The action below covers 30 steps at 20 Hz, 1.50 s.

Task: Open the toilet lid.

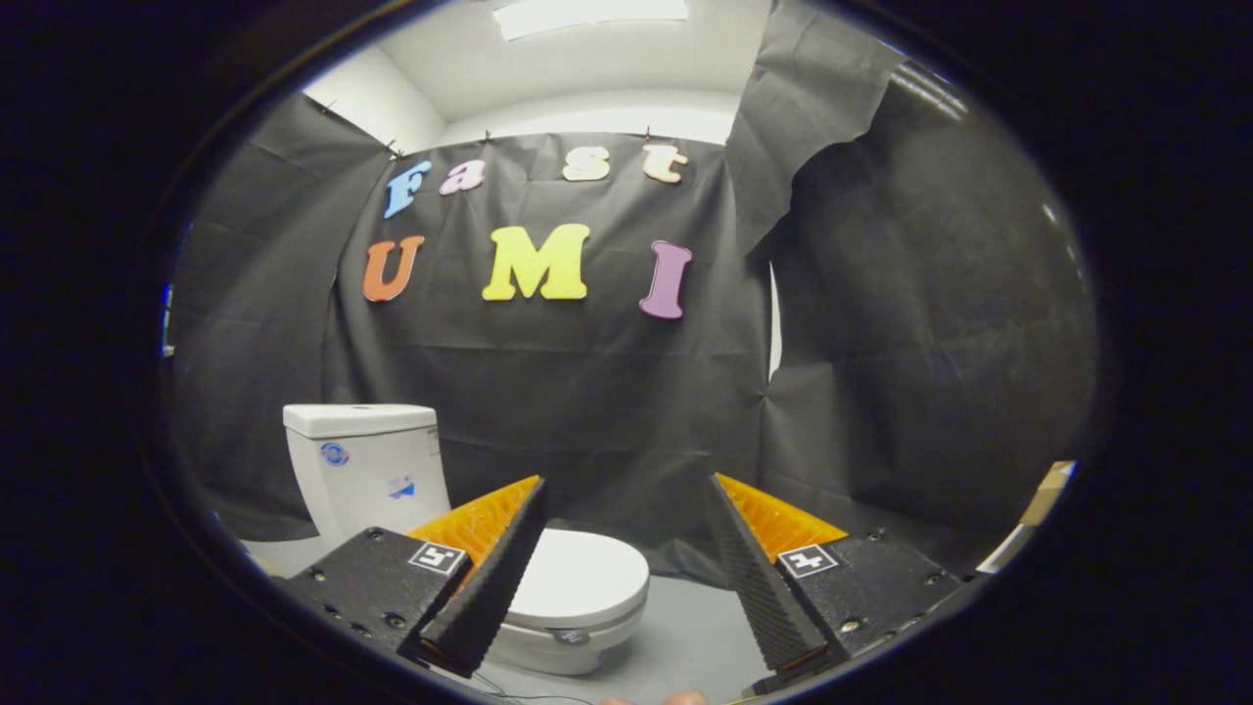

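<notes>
Down on the grey floor [685, 636], just past the left finger, sits the white toilet [548, 627]. Its lid [582, 578] lies flat and closed on the bowl. The left finger hides part of the lid. The tank [362, 470] stands behind it, up against the black cloth wall [607, 411].

The gripper [626, 578] is wide open — its two fingers stand far apart, with bare floor and cloth between them. It holds nothing and touches nothing. The toilet is off to the left side of the gap, not in the middle of it.

The job has not started, I think. The step now looks like getting close to the lid. To do it well, the gripper should swing left so the front edge of the lid sits right between the fingers. Then it should go down low and come in at the lid's front lip, where the lid meets the seat. One finger could slip under that lip — or both could pinch the edge. After that, lift slowly in a curve, up and back toward the tank, because the lid most likely turns on a hinge at the back. Pushing straight up too hard could make the fingers slip off.
</notes>
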Tool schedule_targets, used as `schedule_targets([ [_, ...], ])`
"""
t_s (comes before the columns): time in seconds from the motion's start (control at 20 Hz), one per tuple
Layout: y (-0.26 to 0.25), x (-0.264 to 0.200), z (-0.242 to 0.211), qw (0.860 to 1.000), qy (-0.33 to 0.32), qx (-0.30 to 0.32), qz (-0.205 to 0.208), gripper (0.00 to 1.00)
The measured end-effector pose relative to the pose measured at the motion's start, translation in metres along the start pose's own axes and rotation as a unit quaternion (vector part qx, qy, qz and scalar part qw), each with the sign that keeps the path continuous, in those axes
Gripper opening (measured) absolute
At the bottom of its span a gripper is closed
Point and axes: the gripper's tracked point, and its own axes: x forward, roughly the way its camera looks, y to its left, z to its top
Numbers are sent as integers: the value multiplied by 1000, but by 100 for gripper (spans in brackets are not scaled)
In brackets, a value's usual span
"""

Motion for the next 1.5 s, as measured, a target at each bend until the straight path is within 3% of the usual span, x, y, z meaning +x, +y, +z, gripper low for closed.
schedule_targets([
  [0.25, 13, 5, -38, 998, 49, 50, 9, 100],
  [0.8, 40, 36, -104, 989, 138, 58, 19, 100],
  [1.05, 51, 51, -146, 973, 214, 81, 23, 100],
  [1.3, 50, 53, -175, 962, 244, 118, 17, 98],
  [1.5, 55, 59, -215, 940, 301, 163, 11, 98],
])
